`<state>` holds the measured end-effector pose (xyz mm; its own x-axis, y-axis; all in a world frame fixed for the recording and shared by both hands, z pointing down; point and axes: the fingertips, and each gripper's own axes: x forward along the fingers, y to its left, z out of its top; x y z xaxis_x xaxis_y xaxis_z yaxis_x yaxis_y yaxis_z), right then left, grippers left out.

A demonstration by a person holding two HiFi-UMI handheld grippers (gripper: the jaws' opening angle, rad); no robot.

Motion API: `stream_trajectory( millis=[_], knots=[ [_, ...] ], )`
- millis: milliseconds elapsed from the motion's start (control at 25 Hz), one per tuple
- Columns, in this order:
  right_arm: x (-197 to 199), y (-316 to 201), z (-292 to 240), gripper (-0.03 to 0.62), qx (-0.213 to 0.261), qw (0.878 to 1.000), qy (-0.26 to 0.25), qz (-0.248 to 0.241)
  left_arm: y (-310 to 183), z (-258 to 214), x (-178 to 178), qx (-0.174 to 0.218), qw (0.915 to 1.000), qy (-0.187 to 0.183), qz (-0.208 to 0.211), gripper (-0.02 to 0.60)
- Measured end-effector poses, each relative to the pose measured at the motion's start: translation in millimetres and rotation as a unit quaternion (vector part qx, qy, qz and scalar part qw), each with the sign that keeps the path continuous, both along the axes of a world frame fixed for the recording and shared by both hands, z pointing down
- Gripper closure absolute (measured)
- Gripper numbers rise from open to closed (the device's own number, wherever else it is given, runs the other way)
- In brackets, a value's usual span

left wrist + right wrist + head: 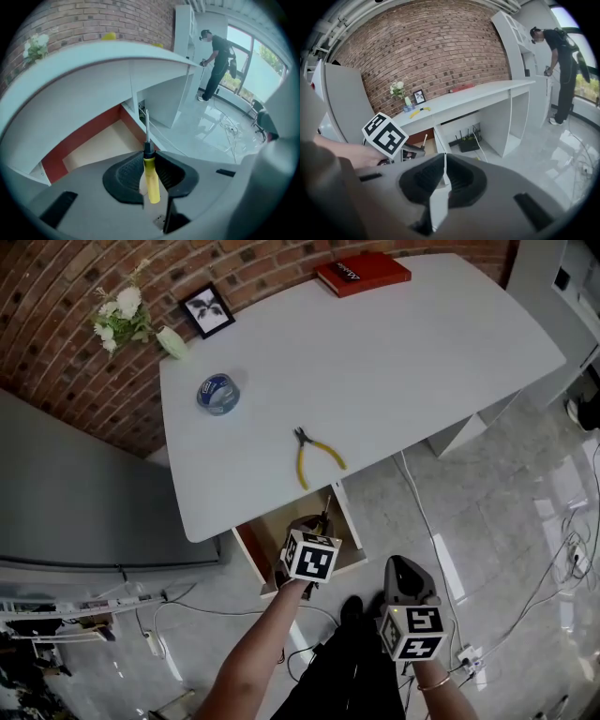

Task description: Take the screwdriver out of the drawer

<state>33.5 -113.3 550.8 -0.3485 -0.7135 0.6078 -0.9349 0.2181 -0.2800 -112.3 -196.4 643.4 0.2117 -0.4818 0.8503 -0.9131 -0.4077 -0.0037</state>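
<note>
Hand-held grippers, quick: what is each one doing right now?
Left hand-held gripper: closed on the screwdriver.
Right hand-held gripper: closed, holding nothing.

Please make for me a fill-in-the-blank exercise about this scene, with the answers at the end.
1. The left claw is closed on a screwdriver with a ____ handle.
2. The drawer under the table stands ____.
3. The colour of the book on the table is ____.
4. The right claw is shut and holds ____.
Missing words: yellow; open; red; nothing.
</note>
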Motion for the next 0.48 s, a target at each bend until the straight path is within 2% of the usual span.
stream_trajectory(
  millis=[480],
  knots=[
    [-9, 16, -54, 0.58, 0.019, 1.0, -0.02, -0.001, 24, -93, 15, 0.059, 0.9971, 0.049, 0.0, 0.514]
  ],
)
